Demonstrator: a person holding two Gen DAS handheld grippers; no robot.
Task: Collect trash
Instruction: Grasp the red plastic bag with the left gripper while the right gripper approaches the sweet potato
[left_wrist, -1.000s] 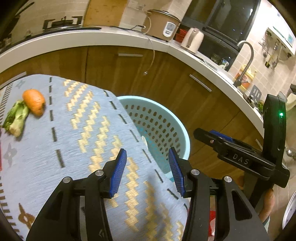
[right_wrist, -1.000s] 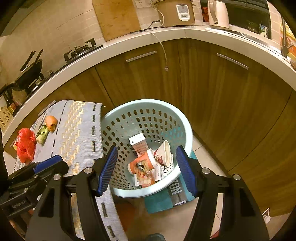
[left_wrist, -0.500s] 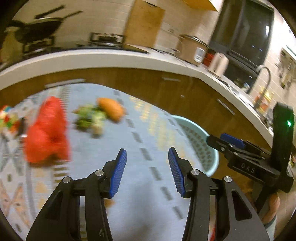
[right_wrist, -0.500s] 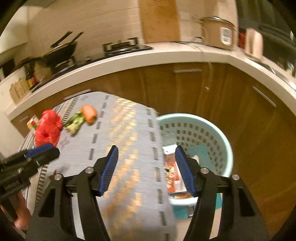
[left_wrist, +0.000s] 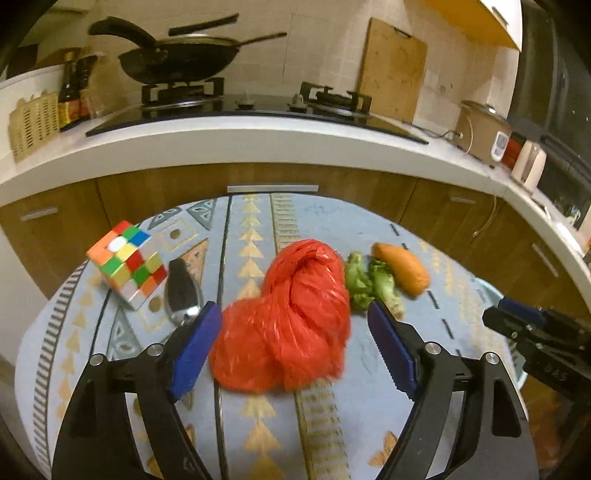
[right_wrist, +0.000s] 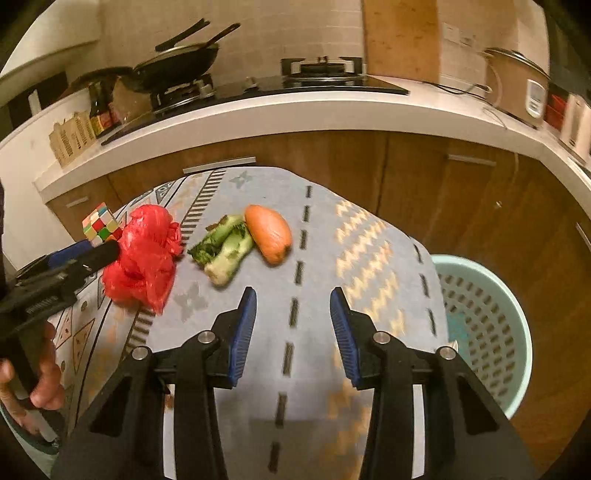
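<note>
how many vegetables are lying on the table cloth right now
2: a green leafy vegetable beside the red plastic bag, and an orange carrot-like piece touching its far side. The bag could hide more.

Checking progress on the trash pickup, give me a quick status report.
Left gripper opening, red plastic bag between its fingers, not gripped. Right gripper empty, closing. Basket off the table's right edge. Nothing in the way.

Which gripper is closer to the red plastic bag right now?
Left. The left gripper frames the red plastic bag, jaws opening, pads apart from it. The right gripper hangs over bare cloth, jaws closing on nothing.
</note>
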